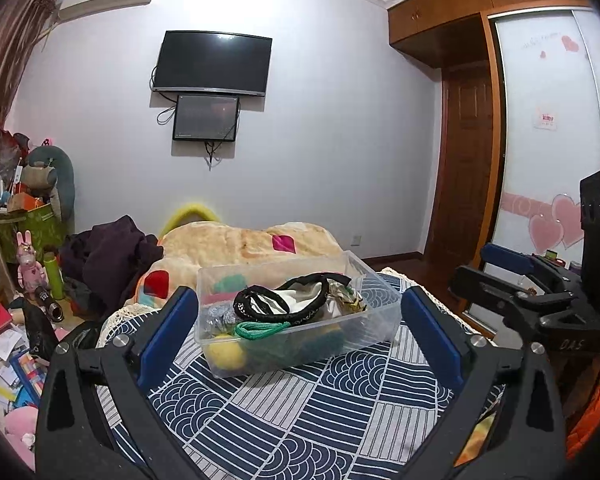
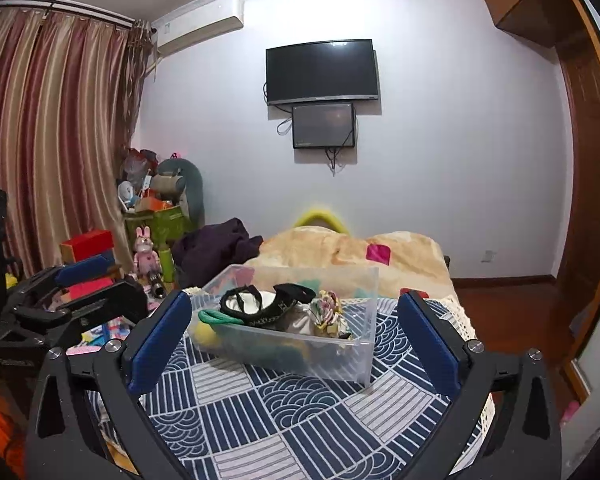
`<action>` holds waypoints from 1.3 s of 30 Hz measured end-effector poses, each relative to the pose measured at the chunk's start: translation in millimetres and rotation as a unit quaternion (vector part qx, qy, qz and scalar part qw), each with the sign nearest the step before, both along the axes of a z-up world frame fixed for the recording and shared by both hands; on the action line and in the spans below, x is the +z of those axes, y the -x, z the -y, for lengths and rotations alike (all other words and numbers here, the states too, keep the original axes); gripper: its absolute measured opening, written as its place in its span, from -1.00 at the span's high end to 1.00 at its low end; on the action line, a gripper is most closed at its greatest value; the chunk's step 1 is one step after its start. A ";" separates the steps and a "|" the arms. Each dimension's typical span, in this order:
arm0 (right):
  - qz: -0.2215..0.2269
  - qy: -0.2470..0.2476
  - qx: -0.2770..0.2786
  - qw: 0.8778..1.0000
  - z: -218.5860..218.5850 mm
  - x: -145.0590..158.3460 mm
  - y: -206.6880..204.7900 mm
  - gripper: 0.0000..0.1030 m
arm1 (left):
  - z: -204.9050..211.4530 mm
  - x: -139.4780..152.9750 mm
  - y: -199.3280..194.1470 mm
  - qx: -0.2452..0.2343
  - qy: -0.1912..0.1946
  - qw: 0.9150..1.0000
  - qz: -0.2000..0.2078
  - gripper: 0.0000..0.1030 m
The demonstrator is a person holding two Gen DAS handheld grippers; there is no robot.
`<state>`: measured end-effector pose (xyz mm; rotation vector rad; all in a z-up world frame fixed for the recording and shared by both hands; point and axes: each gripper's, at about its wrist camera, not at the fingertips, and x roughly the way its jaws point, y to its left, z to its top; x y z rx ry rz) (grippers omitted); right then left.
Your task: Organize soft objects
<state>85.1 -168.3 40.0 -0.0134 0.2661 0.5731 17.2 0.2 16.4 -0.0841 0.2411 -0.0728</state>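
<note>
the bed cover [image 1: 300,420] is navy and white, patched in squares of wave scales and plain stripes. the bin [image 1: 380,312] on it is clear plastic, showing a yellow ball [image 1: 226,354], a green cord loop [image 1: 260,329], a black band with pale lettering [image 1: 284,312] around white cloth, and a floral scrap [image 2: 329,312] (pink, yellow, green). the blanket [image 1: 236,242] behind is tan with pink and red patches. both left tongs [image 1: 300,320] and right tongs [image 2: 296,324] are black with blue pads. curtains [image 2: 48,128] run in red-brown and gold stripes; the wardrobe door [image 1: 548,140] is white with pink hearts.
</note>
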 end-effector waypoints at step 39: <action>-0.002 -0.001 0.001 1.000 4.9 -1.8 8.8 -1.00 | 2.5 -2.8 2.8 0.000 -0.004 1.000 0.003 -1.00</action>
